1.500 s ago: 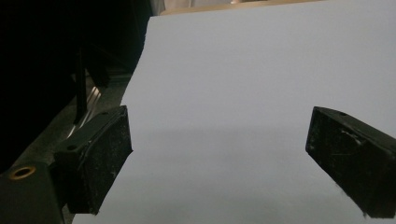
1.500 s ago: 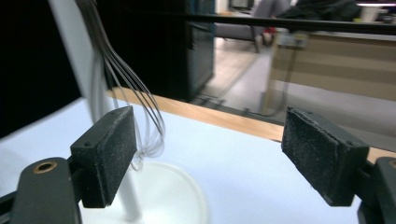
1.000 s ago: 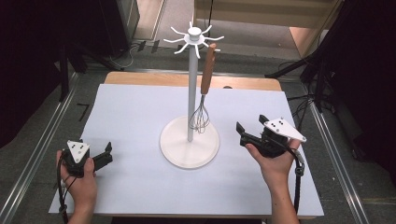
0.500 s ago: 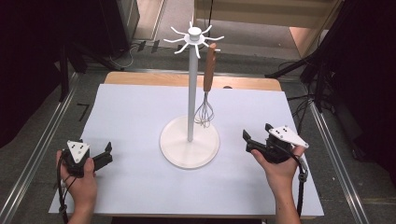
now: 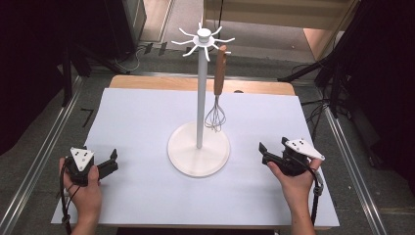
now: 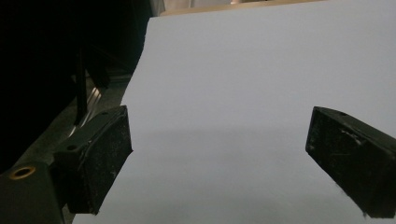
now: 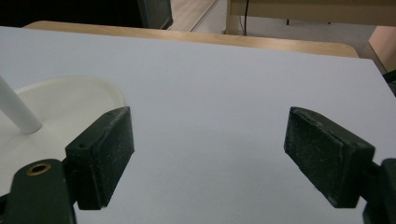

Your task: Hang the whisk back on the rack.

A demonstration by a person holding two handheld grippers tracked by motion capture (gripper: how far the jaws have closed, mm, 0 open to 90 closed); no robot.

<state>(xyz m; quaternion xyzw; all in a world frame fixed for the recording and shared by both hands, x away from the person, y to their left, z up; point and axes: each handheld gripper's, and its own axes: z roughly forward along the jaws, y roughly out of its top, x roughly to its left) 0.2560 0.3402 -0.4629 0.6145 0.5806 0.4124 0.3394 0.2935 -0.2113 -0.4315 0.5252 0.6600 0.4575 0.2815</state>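
A white stand (image 5: 200, 103) with a round base (image 5: 186, 159) and hook arms at its top rises from the middle of the table. A whisk (image 5: 219, 78) with a wooden handle hangs from one hook, its wire head just above the base. My left gripper (image 5: 113, 162) rests low at the near left of the table, open and holding nothing; its jaws (image 6: 219, 163) stand wide apart over bare tabletop. To the right of the base my right gripper (image 5: 264, 152) is open and holds nothing. Its view (image 7: 208, 158) has the stand's base (image 7: 70, 105) at the left.
The white tabletop (image 5: 142, 112) lies on a wooden board whose edge (image 5: 161, 82) shows at the back. Metal rails (image 5: 44, 152) run along both sides on the floor. Dark equipment and cables stand behind and beside the table.
My right gripper has drawn back from the stand, toward the near right of the table. The left gripper has stayed where it was.
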